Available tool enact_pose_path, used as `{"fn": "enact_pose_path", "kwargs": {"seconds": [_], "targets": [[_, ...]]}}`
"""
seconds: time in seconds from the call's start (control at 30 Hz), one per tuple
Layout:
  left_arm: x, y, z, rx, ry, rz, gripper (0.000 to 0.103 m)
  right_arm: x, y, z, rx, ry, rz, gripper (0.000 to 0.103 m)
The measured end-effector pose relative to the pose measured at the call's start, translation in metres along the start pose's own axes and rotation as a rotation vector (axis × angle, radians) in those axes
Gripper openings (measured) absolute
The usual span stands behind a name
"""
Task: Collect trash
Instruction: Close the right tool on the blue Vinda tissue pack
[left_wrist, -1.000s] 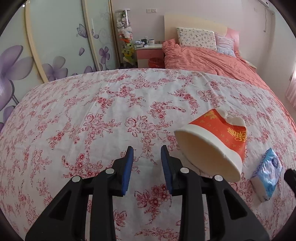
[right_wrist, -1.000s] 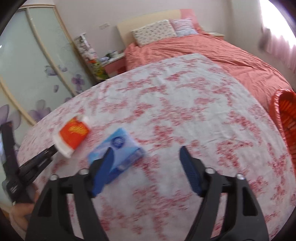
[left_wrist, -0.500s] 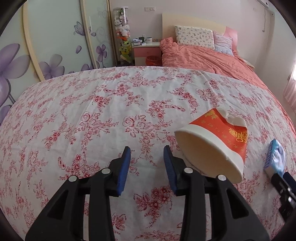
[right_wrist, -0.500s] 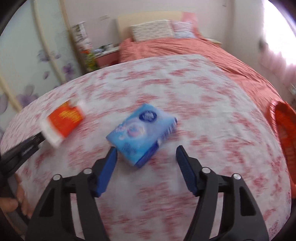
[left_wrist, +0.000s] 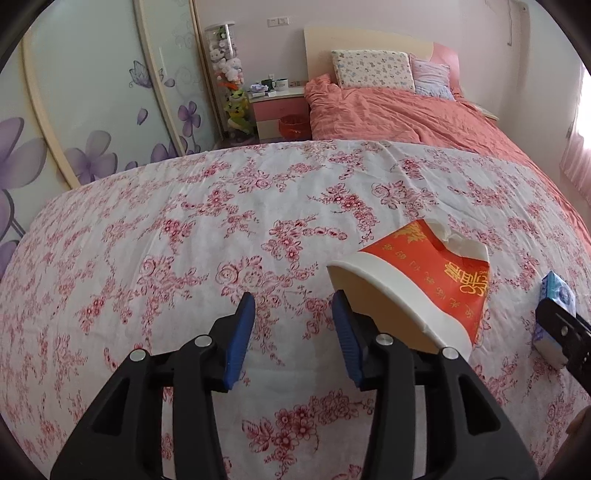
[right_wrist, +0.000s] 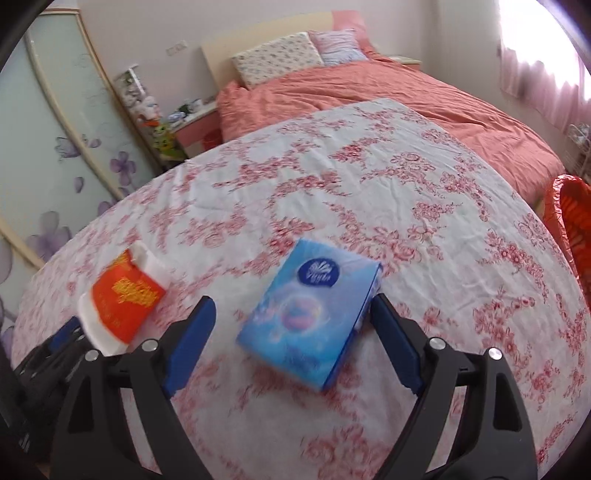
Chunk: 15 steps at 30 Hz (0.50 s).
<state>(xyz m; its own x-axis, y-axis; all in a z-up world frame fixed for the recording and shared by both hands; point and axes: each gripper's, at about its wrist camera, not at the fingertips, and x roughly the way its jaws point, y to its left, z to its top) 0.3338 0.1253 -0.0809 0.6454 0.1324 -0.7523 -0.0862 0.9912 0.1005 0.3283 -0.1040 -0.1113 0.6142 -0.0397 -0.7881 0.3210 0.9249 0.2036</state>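
Left wrist view: the left gripper (left_wrist: 293, 314) has just been opening, its jaws apart with only flowered cloth (left_wrist: 184, 236) between them. The crushed red paper cup (left_wrist: 417, 284) lies on its side just right of the right pad. In the right wrist view, the right gripper (right_wrist: 291, 323) has just been opening wide, straddling the blue tissue pack (right_wrist: 314, 310) without pressing it. A red basket (right_wrist: 572, 221) sits at the far right edge.
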Motion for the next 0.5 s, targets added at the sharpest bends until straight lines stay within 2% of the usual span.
{"fn": "enact_pose_path", "kwargs": {"seconds": [0.07,0.17,0.37,0.5], "targets": [[0.002,-0.002,0.003,0.008,-0.002,-0.012,0.045,0.001,-0.002,0.000,-0.031,-0.013,-0.017,0.070],[0.003,-0.004,0.007,0.020,-0.016,-0.041,0.046,-0.003,-0.011,-0.004,-0.078,-0.020,0.001,0.061],[-0.007,-0.011,0.002,0.052,-0.044,-0.138,0.047,-0.019,-0.037,-0.014,-0.145,-0.007,0.050,0.059],[-0.014,-0.023,-0.008,0.095,-0.046,-0.200,0.048,-0.029,-0.057,-0.019,-0.143,-0.008,0.048,0.060]]}}
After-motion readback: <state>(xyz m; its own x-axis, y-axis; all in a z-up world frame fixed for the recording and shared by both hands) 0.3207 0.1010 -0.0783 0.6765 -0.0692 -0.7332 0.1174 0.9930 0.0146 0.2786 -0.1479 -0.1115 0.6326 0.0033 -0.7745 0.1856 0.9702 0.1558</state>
